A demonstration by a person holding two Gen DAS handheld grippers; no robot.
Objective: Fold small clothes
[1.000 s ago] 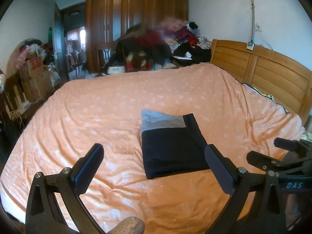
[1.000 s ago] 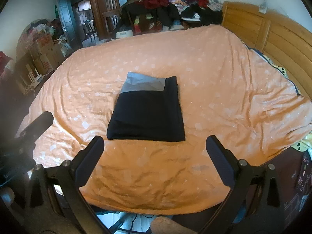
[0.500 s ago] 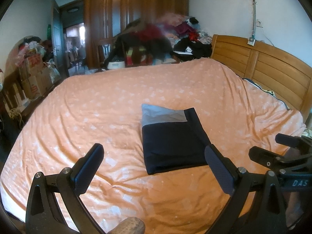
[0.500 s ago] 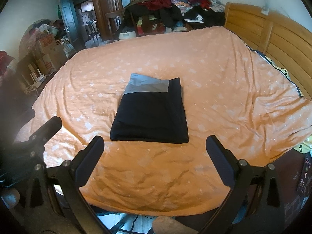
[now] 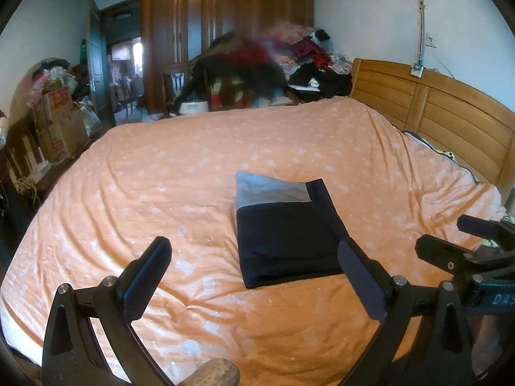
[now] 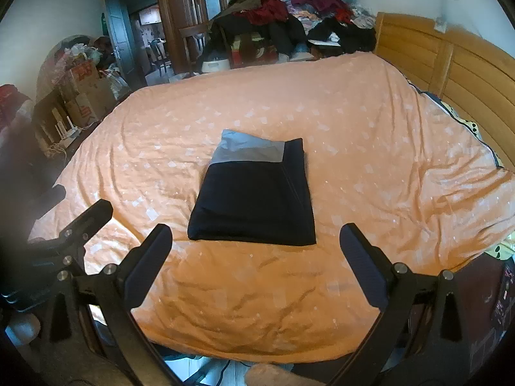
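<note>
1. Far left, there's a stack of cardboard boxes (image 5: 59,119) stuffed with bags against the wall, and a dark open door (image 5: 96,74) just past them.
2. Left gripper (image 5: 256,271) hangs over the near edge of the bed with its jaws spread wide, nothing between them. In the right wrist view you can spot it (image 6: 80,222) off to the left, low near the bed's edge, apart from the folded garment.
3. The bedspread (image 5: 161,177) is orange with little pale squares, a bit wrinkled toward the near side.
4. Middle of the bed: the folded garment (image 5: 283,234), a neat dark navy rectangle with a grey band along its far end. It lies flat on the bedspread, nobody touching it. From the right wrist camera it (image 6: 254,206) sits just beyond the gap between the two fingers.
5. Behind the bed, a big wooden wardrobe (image 5: 225,25) and in front of it a messy pile of clothes (image 5: 273,64), reds, blacks and some pinkish stuff, partly blurred.
6. Right gripper (image 6: 256,271) is also wide open and empty, hovering over the near edge. The left wrist view catches it (image 5: 463,241) on the right side, clear of the garment.
7. Far right, the wooden headboard (image 5: 450,115) runs along the wall, with a cable (image 5: 421,16) going up the wall above it.
</note>
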